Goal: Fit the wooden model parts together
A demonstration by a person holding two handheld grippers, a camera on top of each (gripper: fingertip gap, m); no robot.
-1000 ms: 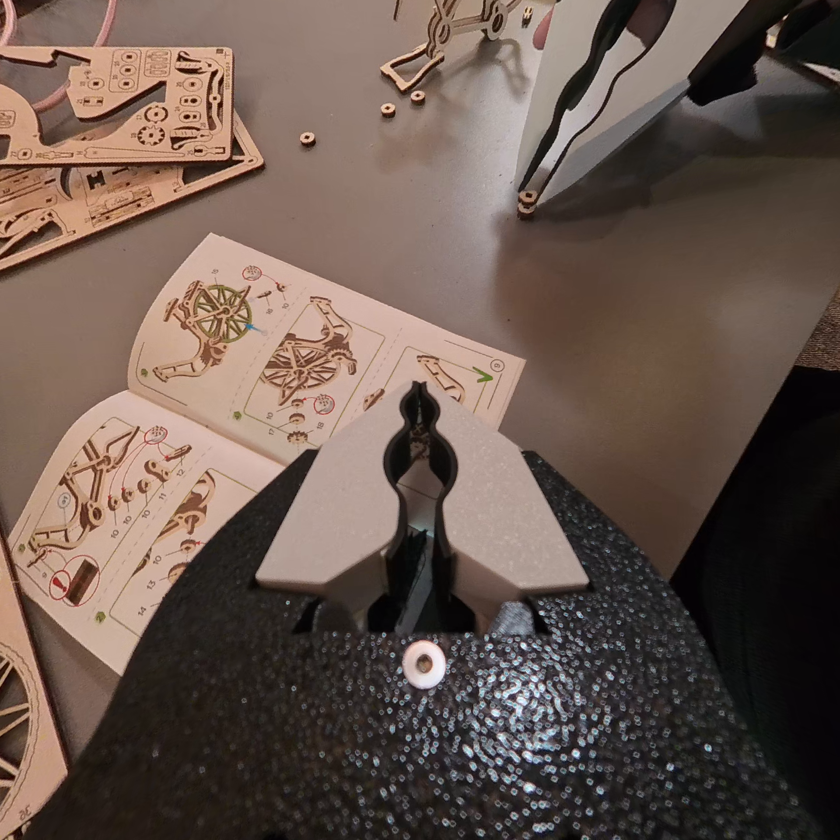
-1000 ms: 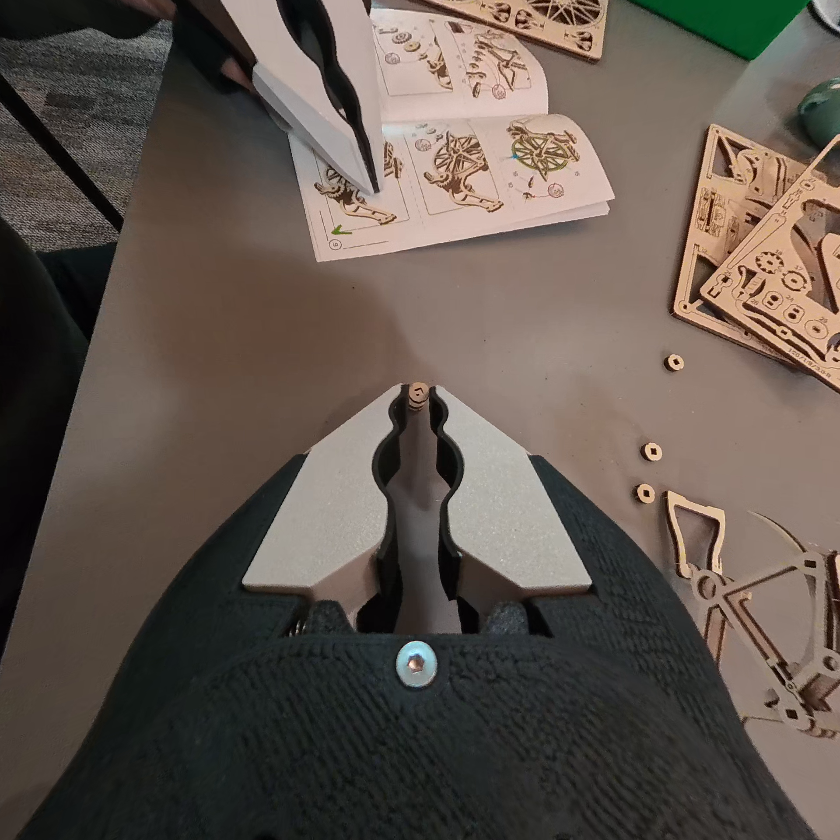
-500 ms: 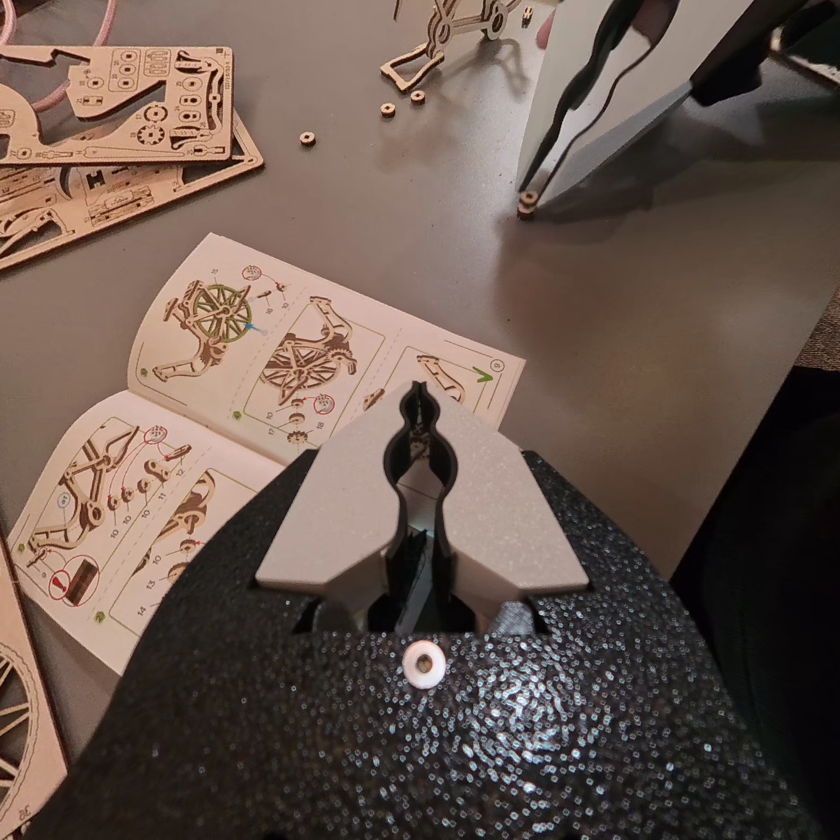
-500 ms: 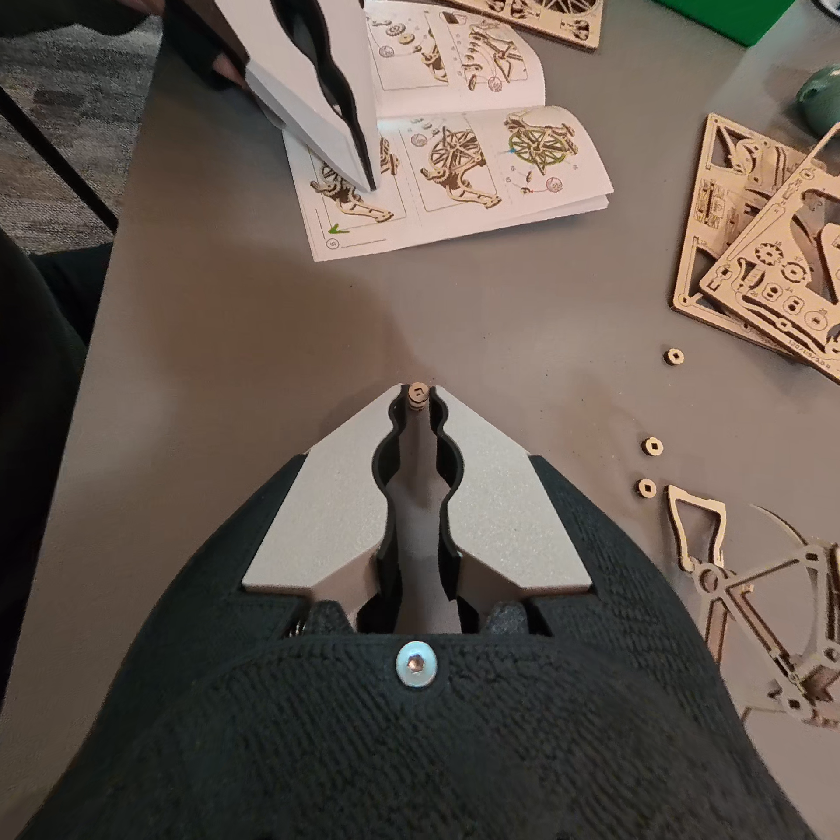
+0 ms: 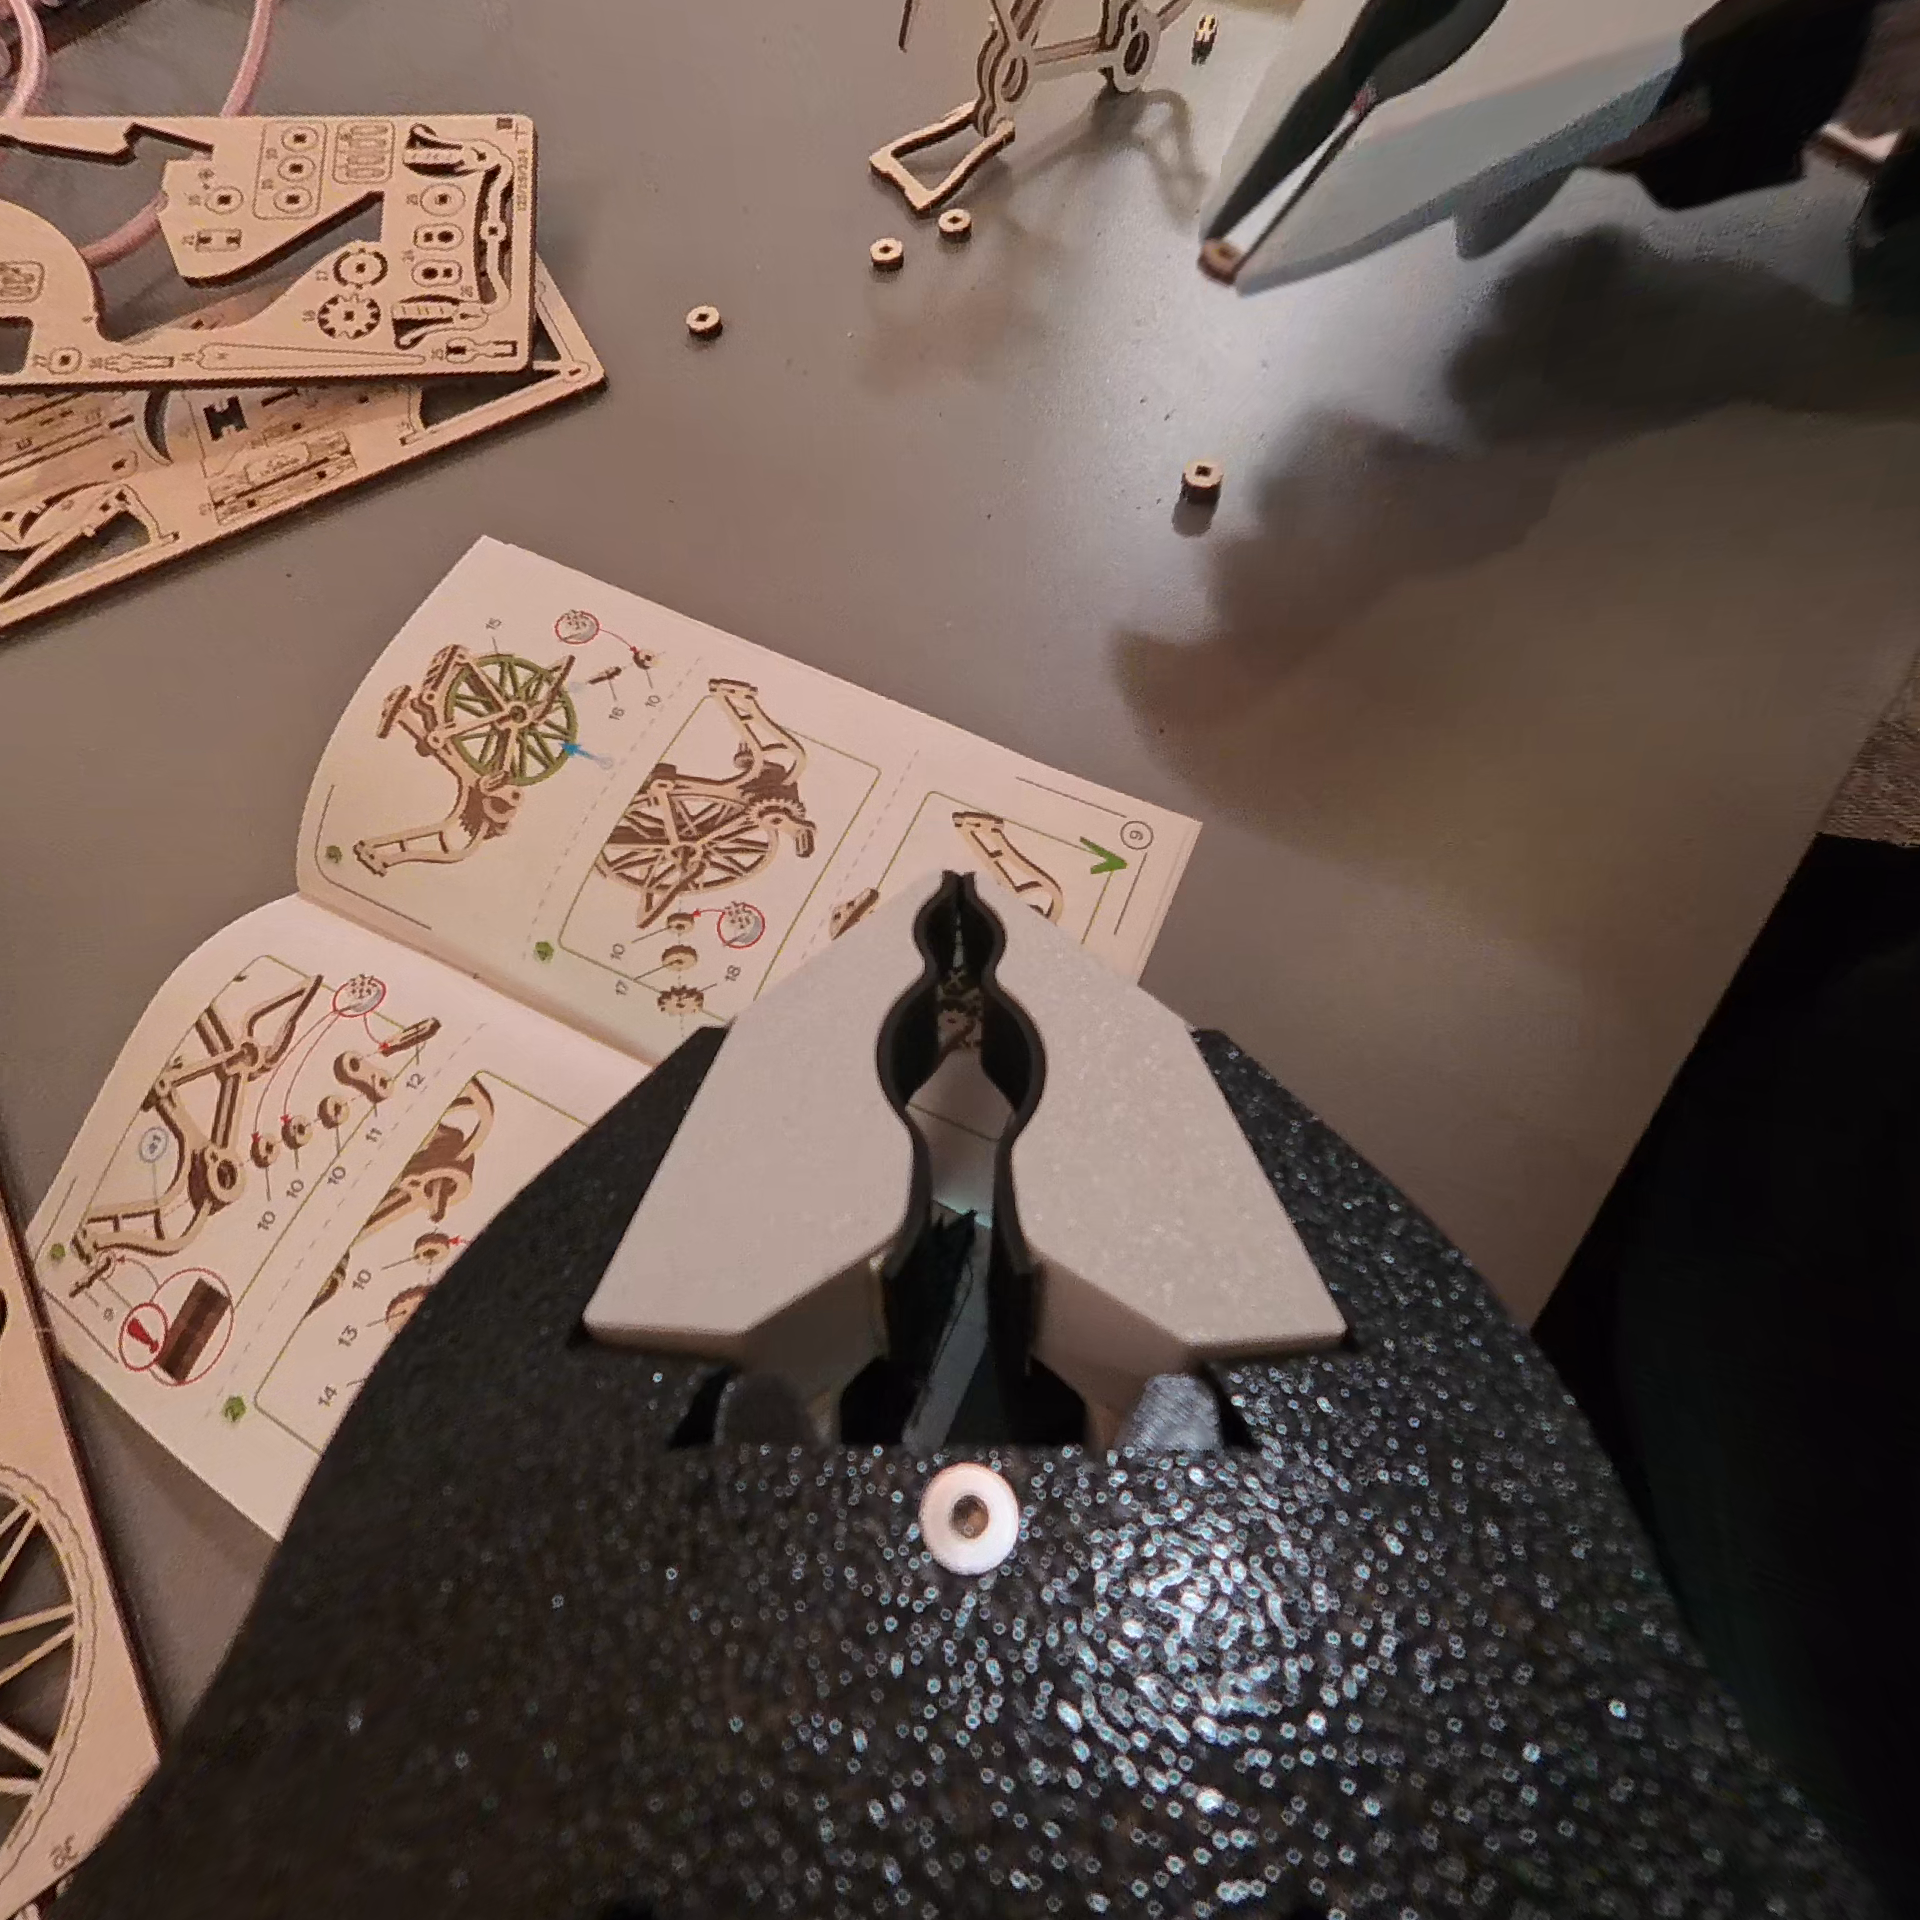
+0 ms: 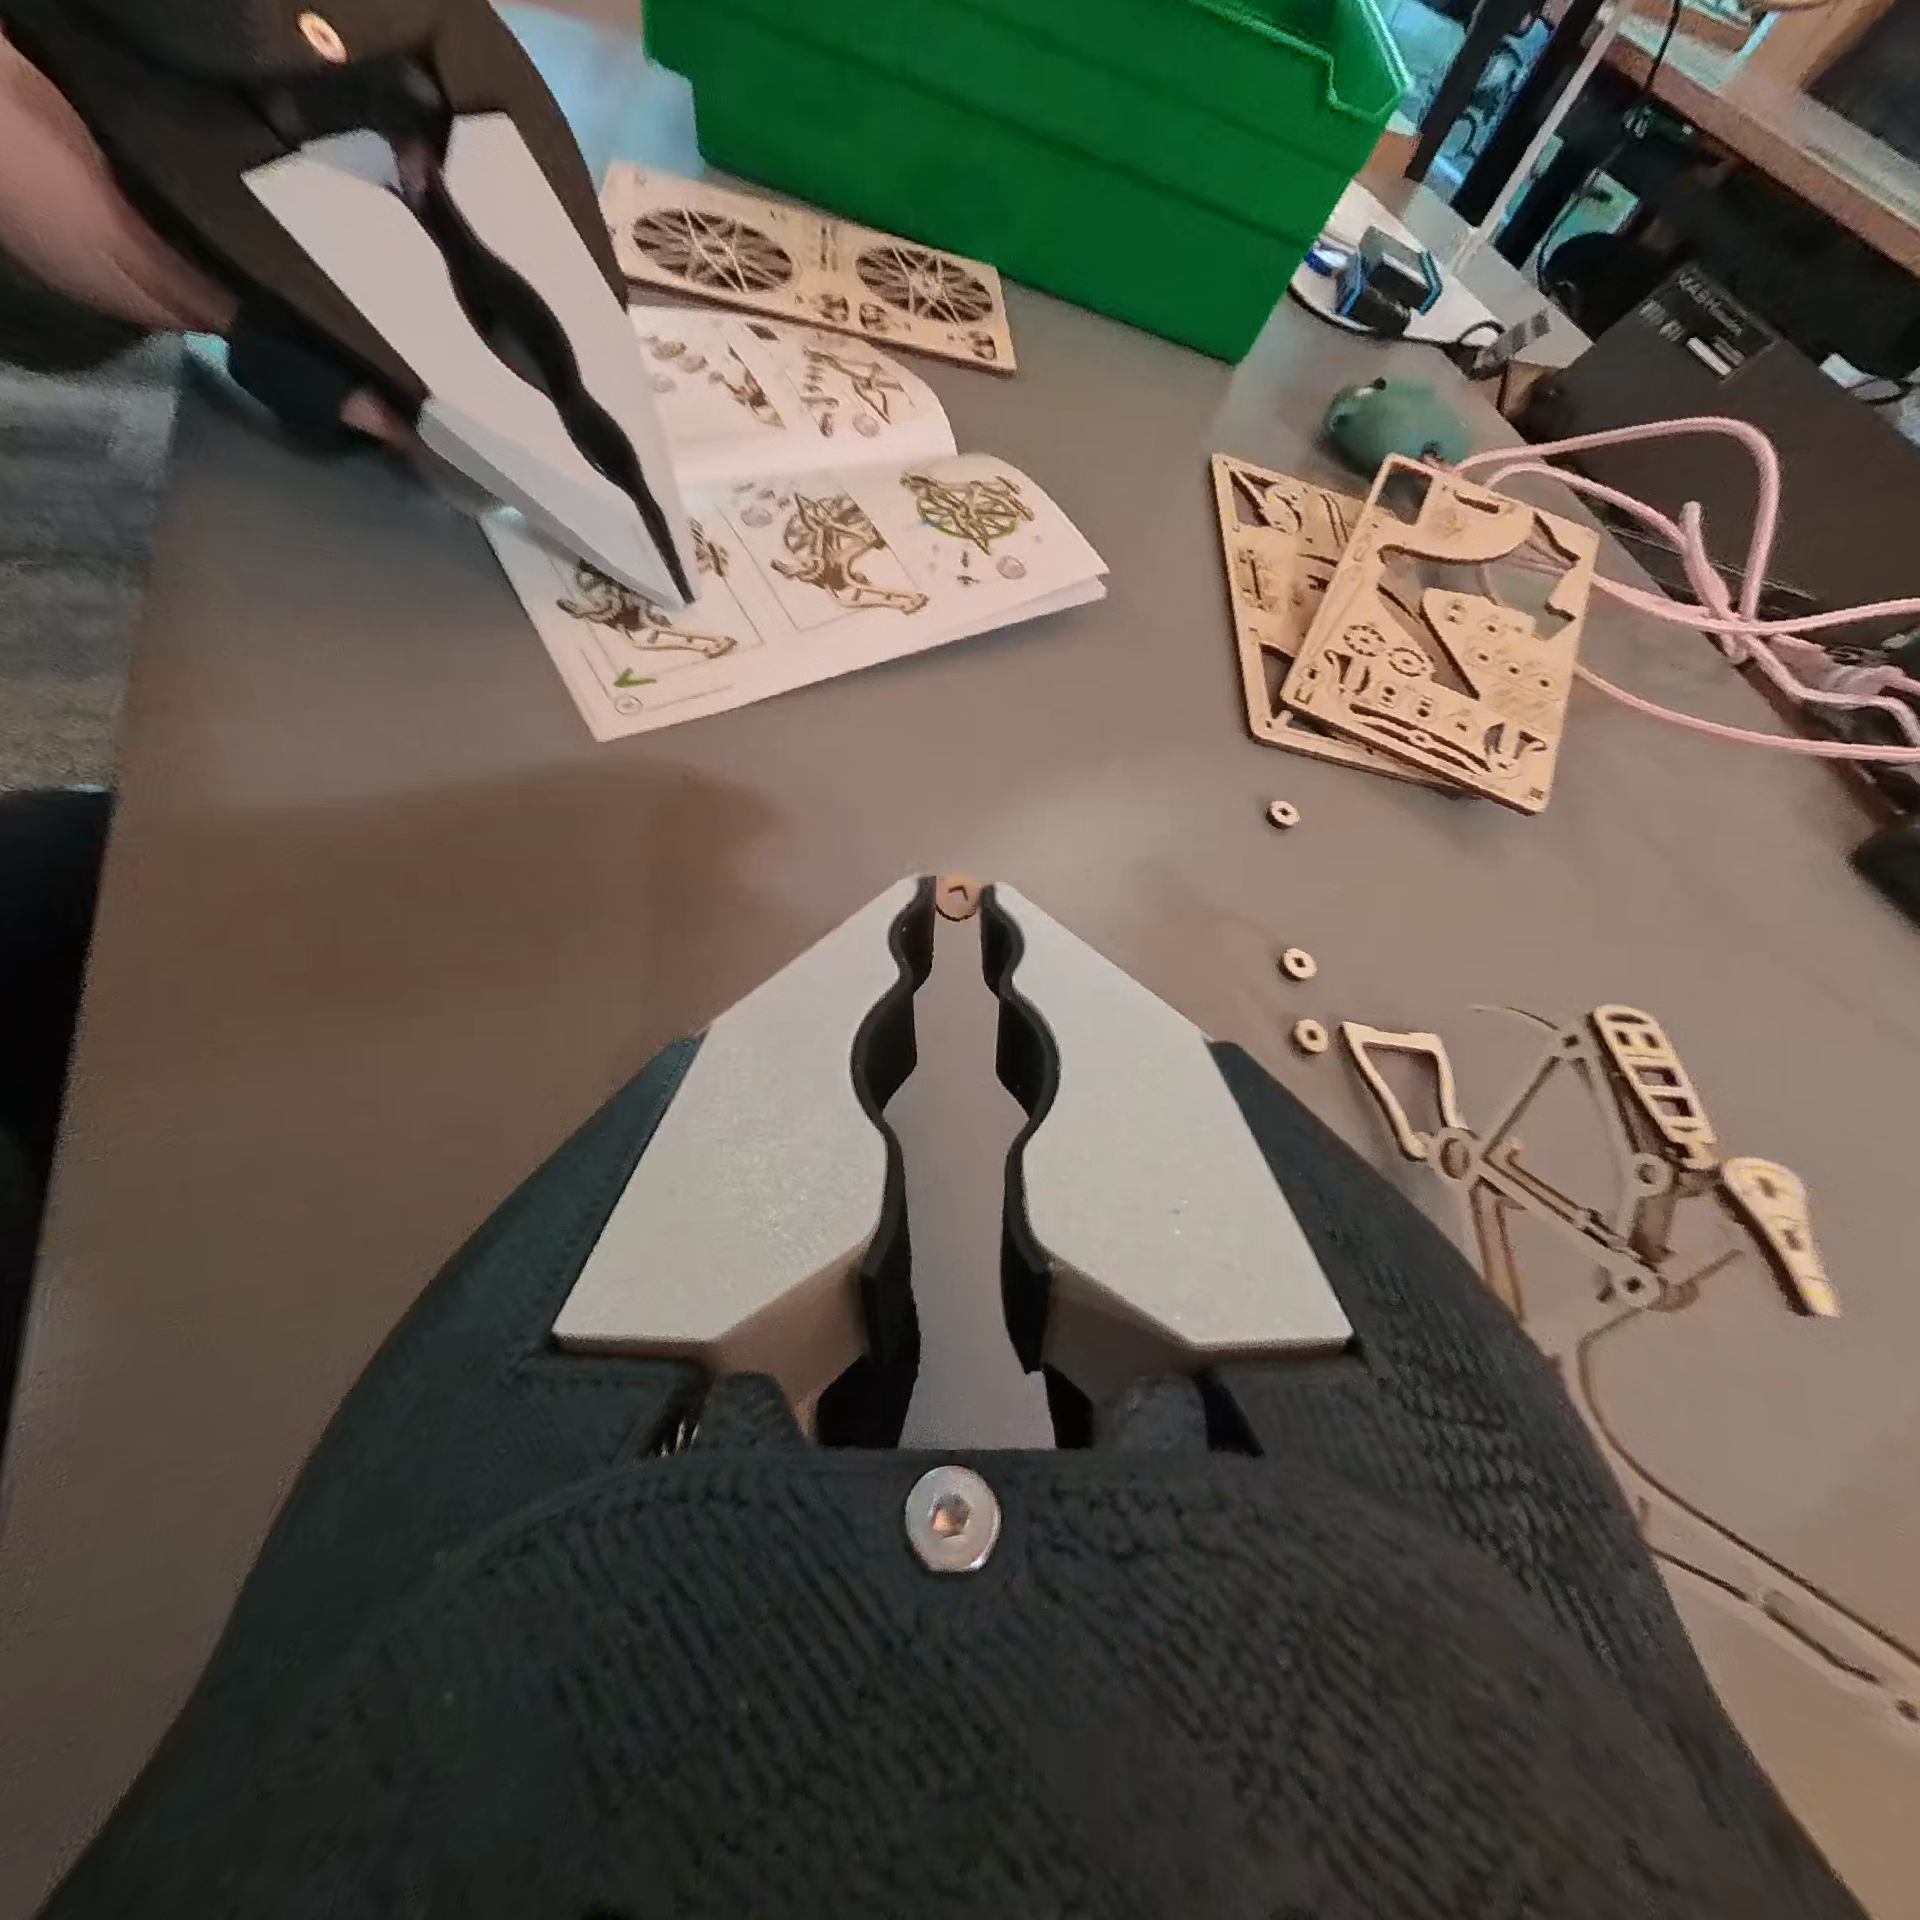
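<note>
My right gripper (image 6: 954,891) is shut on a small wooden ring (image 6: 953,898), held at its tips above the grey table (image 6: 520,935). In the left wrist view the right gripper (image 5: 1229,239) shows at the top right with the ring (image 5: 1218,258) off the table. A second ring (image 5: 1200,483) lies on the table below it. My left gripper (image 5: 958,896) is shut and empty over the open instruction booklet (image 5: 623,831). The partly built wooden model (image 6: 1558,1153) stands to the right of my right gripper.
Three loose rings (image 6: 1297,964) lie beside the model. Flat wooden part sheets (image 6: 1434,644) lie at the right with a pink cable (image 6: 1714,582) behind them. A sheet with wheels (image 6: 810,270) and a green bin (image 6: 1039,135) sit at the back. The table edge (image 5: 1662,1091) runs near my left gripper.
My right gripper has lifted off the table with one ring and tilted up. A second ring that was at its tips stays on the table. My left gripper has not moved.
</note>
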